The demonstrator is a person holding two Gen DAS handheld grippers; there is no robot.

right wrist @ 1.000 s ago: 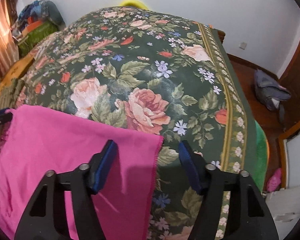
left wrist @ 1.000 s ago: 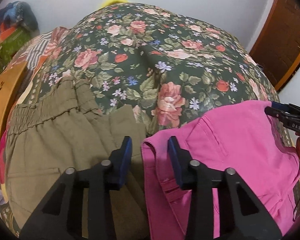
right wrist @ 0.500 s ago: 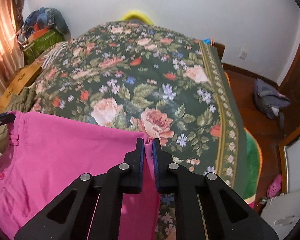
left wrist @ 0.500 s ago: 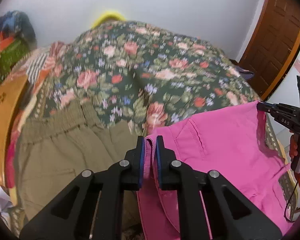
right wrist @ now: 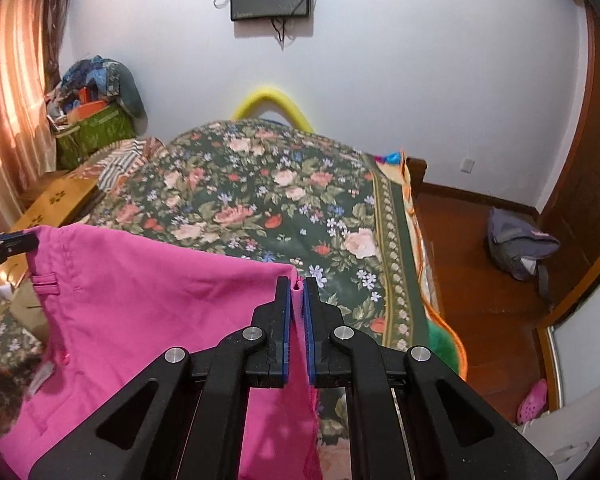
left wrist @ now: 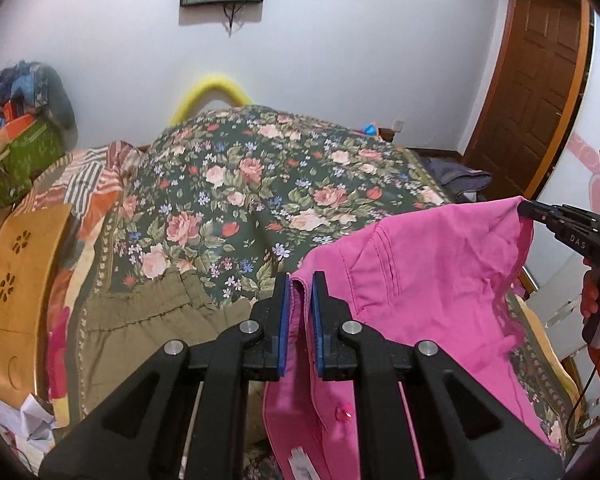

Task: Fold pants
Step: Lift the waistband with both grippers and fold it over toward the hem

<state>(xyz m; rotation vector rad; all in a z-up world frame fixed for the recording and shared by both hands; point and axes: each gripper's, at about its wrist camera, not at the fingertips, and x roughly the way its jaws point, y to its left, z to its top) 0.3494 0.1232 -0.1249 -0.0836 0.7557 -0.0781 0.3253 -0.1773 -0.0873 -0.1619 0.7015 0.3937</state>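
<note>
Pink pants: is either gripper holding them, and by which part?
Both. The left gripper pinches the pink pants at the waistband corner; the right gripper pinches the opposite top corner.

Each camera sits just behind its own hand-held gripper, looks down across the bed (left wrist: 260,184) toward the far wall (right wrist: 400,80), and both see the pants (left wrist: 420,264) close up.

The wide middle of the bed's dark green floral bedspread (left wrist: 260,184) lies bare and passable. At its left side, crumpled olive-green pants (left wrist: 140,320), a striped cloth (left wrist: 96,176) and a light wooden board (left wrist: 24,264) block the way. Right of the bed, brown floor (right wrist: 480,280) is open up to a grey bag (right wrist: 516,244).
</note>
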